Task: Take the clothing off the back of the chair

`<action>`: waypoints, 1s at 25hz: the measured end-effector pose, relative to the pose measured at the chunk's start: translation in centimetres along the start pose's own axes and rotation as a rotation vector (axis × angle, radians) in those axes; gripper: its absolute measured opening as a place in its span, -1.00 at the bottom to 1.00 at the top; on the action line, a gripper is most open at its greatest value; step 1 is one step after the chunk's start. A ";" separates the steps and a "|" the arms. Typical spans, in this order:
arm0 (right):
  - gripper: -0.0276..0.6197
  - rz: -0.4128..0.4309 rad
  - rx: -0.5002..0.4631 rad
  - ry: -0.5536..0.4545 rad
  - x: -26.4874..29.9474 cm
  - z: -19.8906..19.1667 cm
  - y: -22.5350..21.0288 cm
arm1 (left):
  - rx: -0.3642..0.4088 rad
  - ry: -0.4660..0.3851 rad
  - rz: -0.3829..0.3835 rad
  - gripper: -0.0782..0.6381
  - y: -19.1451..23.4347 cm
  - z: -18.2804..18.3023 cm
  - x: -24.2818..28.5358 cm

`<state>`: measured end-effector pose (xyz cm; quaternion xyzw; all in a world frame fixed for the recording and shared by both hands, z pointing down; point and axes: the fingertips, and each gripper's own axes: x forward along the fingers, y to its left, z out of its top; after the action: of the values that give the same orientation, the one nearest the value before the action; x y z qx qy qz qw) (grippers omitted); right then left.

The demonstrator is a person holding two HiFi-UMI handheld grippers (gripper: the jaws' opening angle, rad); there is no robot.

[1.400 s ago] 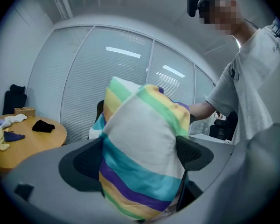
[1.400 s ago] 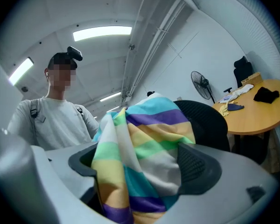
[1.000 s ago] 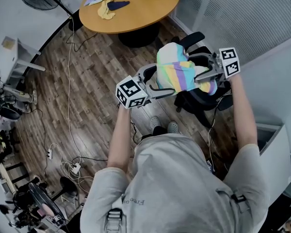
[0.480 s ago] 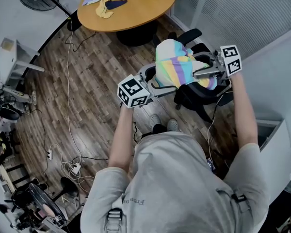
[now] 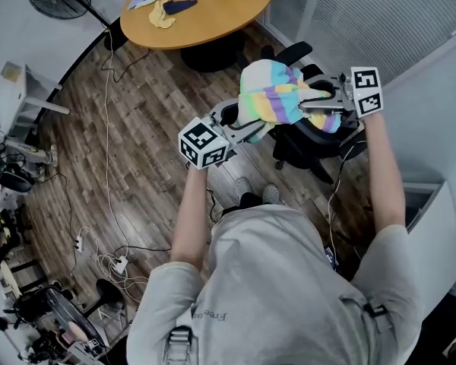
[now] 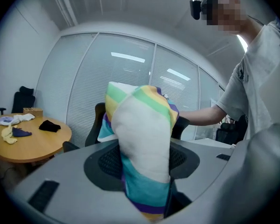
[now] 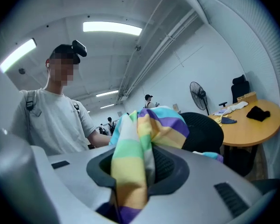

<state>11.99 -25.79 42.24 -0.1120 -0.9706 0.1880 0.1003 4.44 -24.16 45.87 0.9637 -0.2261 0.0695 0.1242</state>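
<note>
Over floor [image 5: 152, 128], clothing [image 5: 277, 97] in left claw [image 5: 252, 130], right claw [image 5: 310, 106], both closing

Your right claw [image 7: 136, 183] is closing its 2 jaws on the striped clothing [image 7: 128, 164], which bunches up between them. Just behind it stands the black chair back [image 7: 204, 132]; farther right, a round tabletop [image 7: 249, 129] carries scattered garments [image 7: 258, 114].

Only the person's grey shirt [image 5: 281, 287] bears print, upside down, seemingly "Free".
</note>
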 end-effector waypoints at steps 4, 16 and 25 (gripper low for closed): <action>-0.52 -0.103 -0.063 0.052 0.4 1.0 0.0 | 0.004 -0.007 0.043 -0.28 0.1 0.0 -0.6; -0.58 -0.395 -0.244 0.098 2.6 5.2 -0.3 | -0.054 -0.046 0.244 -0.42 1.5 1.9 -4.1; -0.58 -0.601 -0.258 0.046 4.7 10.4 -0.6 | -0.046 -0.053 0.406 -0.42 2.9 5.4 -8.0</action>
<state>4.95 -28.74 33.75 0.1634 -0.9736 0.0228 0.1580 -3.55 -24.76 39.76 0.8967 -0.4204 0.0627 0.1235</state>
